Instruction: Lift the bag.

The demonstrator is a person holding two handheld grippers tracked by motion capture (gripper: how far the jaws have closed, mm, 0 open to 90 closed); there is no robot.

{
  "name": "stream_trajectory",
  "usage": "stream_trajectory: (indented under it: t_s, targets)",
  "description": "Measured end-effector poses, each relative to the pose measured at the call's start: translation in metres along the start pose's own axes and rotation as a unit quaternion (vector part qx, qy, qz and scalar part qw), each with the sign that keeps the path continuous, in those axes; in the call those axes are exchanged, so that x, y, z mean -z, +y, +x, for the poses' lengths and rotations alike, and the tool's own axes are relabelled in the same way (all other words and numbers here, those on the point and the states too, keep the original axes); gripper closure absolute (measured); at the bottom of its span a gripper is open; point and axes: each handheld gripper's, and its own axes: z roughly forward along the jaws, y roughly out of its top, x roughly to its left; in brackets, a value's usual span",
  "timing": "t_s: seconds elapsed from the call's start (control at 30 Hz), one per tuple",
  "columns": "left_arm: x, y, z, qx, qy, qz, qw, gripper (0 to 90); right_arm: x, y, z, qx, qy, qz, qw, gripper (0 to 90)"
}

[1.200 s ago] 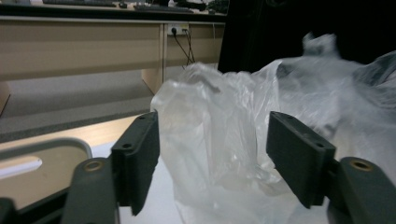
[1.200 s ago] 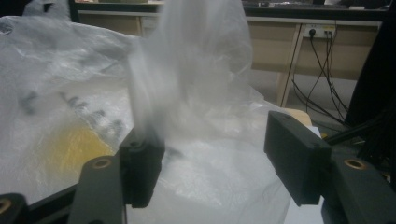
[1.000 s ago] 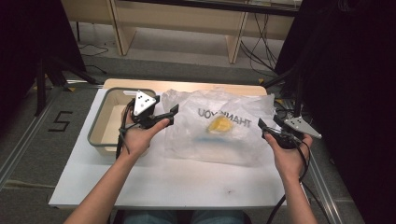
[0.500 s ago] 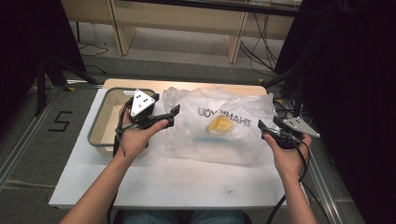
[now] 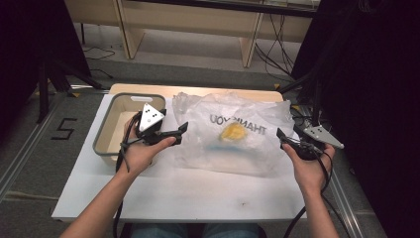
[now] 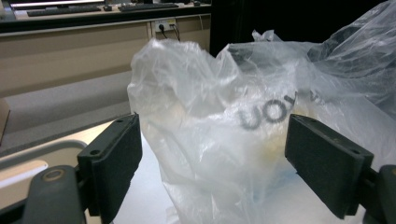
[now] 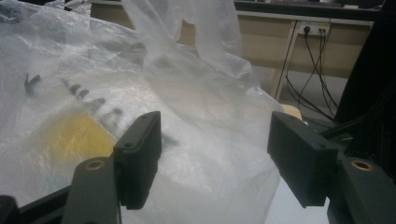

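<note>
left gripper (image 5: 181, 130): sits at the plastic bag's (image 5: 233, 131) left edge. Its jaws have just been opening and now stand wide, film bulging between the pads but not pinched, so it's got hold of nothing.

right gripper (image 5: 280, 136): at the bag's right edge, jaws spread wide too, bag just ahead of them, nothing gripped.

bag: lying crumpled on the white table (image 5: 198, 193), lettering up, right beside the tray (image 5: 106, 130).

yellow thing (image 5: 234, 132): inside the bag, roughly mid-bag, can't tell what it is.

risk, my guess: film this thin slips or tears if only one layer gets pinched.

risk 2: lift one side only and the yellow thing probably slides toward the low corner, maybe out.

tray: left of the bag, easy to snag with the cable (image 5: 123, 148).
</note>
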Motion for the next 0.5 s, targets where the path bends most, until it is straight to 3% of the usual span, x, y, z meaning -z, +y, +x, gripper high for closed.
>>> stream_trajectory:
  t_s: [0.17,0.5]
  targets:
    - [0.002,-0.003,0.0,0.004,-0.007,0.009,0.9999,18.9,0.005,-0.001,-0.003,-0.001,-0.003,0.0,1.0,35.7]
    - [0.005,-0.009,-0.004,-0.008,-0.014,0.022,0.9996,19.1,0.013,-0.006,-0.006,-0.002,0.0,0.007,1.0,35.8]
